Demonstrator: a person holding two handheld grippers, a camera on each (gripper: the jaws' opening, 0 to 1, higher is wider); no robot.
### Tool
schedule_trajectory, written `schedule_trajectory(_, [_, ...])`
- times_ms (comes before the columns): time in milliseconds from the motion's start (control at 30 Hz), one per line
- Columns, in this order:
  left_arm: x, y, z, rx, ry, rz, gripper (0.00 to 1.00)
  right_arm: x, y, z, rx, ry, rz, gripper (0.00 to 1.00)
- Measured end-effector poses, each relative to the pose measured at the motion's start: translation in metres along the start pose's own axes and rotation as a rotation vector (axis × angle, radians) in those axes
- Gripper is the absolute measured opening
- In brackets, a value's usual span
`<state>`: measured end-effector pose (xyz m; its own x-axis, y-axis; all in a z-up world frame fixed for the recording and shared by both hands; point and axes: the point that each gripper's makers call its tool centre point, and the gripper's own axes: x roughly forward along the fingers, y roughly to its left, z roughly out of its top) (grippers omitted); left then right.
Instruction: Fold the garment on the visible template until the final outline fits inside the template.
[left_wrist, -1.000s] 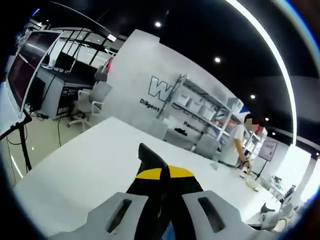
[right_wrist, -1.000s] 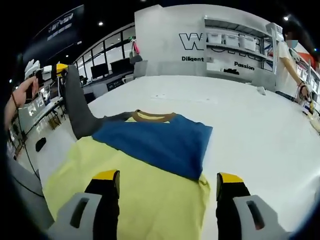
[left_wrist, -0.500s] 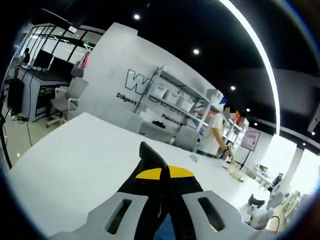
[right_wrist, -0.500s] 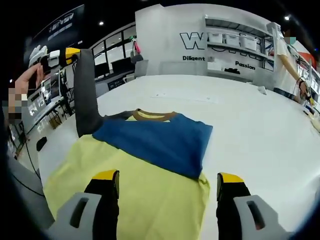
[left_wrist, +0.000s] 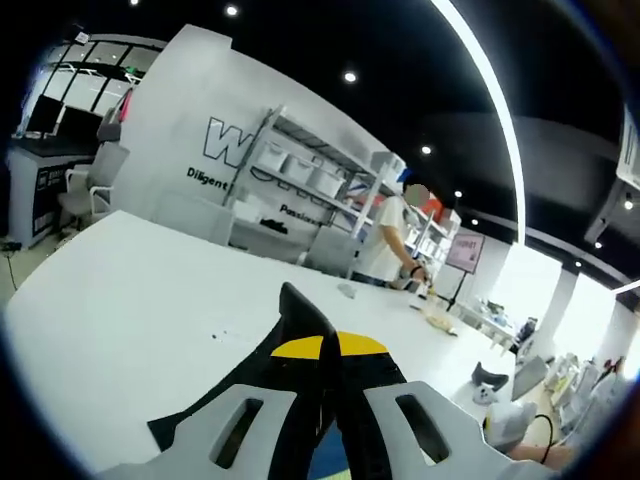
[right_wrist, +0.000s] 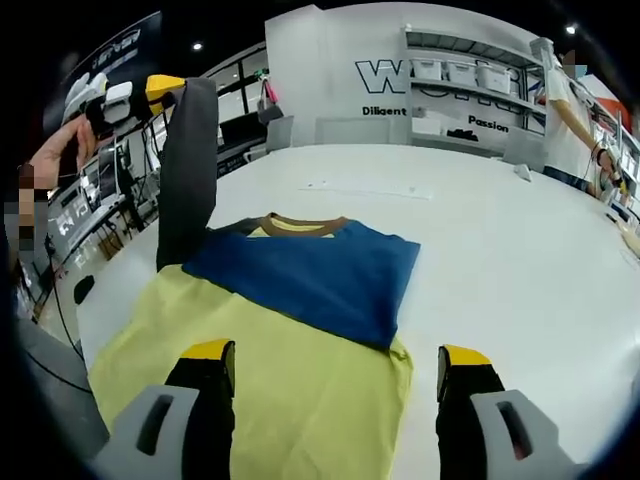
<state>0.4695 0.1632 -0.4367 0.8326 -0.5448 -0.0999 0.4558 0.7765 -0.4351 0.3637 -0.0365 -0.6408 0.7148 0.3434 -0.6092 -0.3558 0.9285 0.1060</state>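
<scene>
The garment, a yellow shirt with a brown collar, is lying on the white table with its blue sleeve folded across the chest. The left gripper is holding the grey sleeve up above the garment's left shoulder, its fingers pressed together on the dark cloth. The right gripper is hovering over the garment's lower half, its fingers spread wide and gripping nothing. To do this fold well, the left gripper probably needs to carry the grey sleeve across toward the blue sleeve and lay it flat, keeping the cloth taut so no crease bunches at the shoulder, while the right gripper could be pinning the hem. No template outline can be made out on the table. On the wall beyond the garment, a large "W" is showing, with "Diligent" and "Passion" beneath it.
</scene>
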Motion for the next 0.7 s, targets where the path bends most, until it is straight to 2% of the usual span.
schedule_trajectory(133, [0.012,-0.018,-0.019,0.009,0.043,-0.038,0.01,0.000,0.000,-0.006,0.000,0.018,-0.002,0.82])
schedule_trajectory(300, [0.025,-0.030,-0.040,0.029,0.089,-0.070,0.01,-0.003,-0.001,-0.009,-0.001,0.028,-0.002,0.83])
schedule_trajectory(533, [0.037,-0.044,-0.064,0.049,0.144,-0.110,0.01,-0.006,-0.004,-0.009,-0.003,0.029,-0.010,0.83])
schedule_trajectory(633, [0.044,-0.045,-0.082,0.056,0.183,-0.111,0.01,-0.008,-0.007,-0.009,-0.004,0.029,-0.017,0.83])
schedule_trajectory(700, [0.045,-0.046,-0.086,0.050,0.192,-0.112,0.01,-0.008,-0.008,-0.010,-0.005,0.029,-0.018,0.83])
